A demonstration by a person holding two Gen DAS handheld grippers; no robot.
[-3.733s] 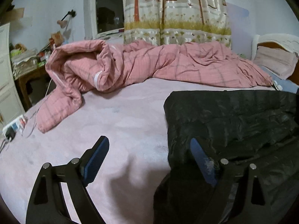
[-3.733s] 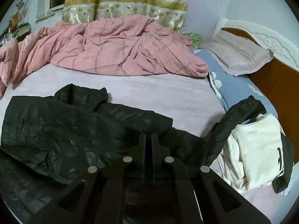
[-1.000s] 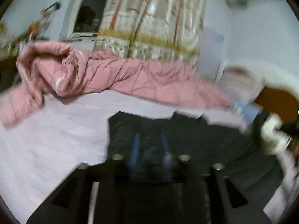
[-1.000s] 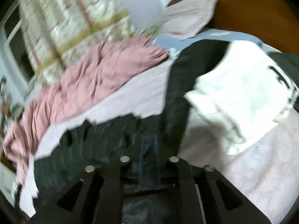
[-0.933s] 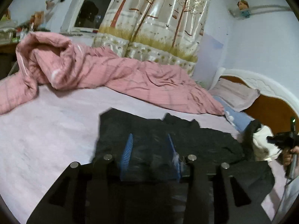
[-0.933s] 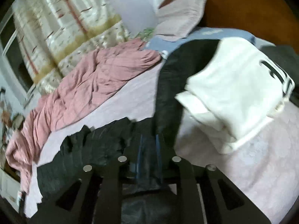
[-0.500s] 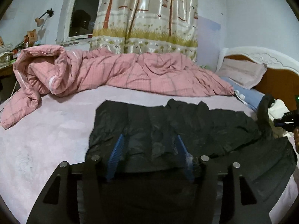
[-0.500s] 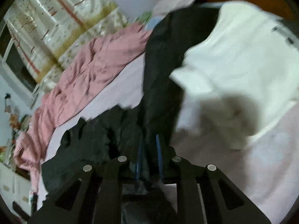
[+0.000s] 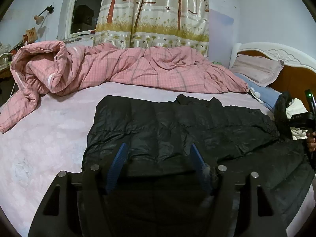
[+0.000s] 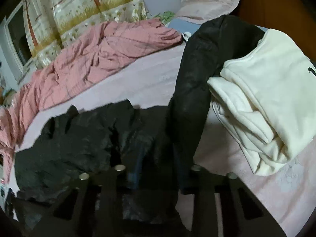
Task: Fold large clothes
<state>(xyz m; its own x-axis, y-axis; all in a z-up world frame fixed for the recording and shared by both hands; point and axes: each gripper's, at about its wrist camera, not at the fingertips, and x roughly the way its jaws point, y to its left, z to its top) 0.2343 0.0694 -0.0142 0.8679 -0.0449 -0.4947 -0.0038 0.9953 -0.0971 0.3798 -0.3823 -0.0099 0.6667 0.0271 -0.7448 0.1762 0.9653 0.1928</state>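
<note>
A large black puffer jacket (image 9: 177, 130) lies spread on the pink bed sheet (image 9: 49, 138). My left gripper (image 9: 158, 158) is open above its near hem, with blue pads (image 9: 118, 164) apart and nothing between them. In the right wrist view the jacket (image 10: 83, 144) lies at lower left and one black sleeve (image 10: 197, 69) runs up to the right over a white garment (image 10: 262, 90). My right gripper (image 10: 160, 158) is open over the base of that sleeve. The right gripper also shows at the far right of the left wrist view (image 9: 308, 116).
A crumpled pink checked quilt (image 9: 118, 71) lies across the far side of the bed. Pillows (image 9: 258, 69) and a wooden headboard (image 9: 296, 79) are at the right. A curtain (image 9: 154, 13) and window (image 9: 85, 9) are behind.
Both grippers were shut on the jacket earlier and have opened. The left gripper has spread wide and steadied over the hem. The right gripper swung toward the sleeve and the white garment.
</note>
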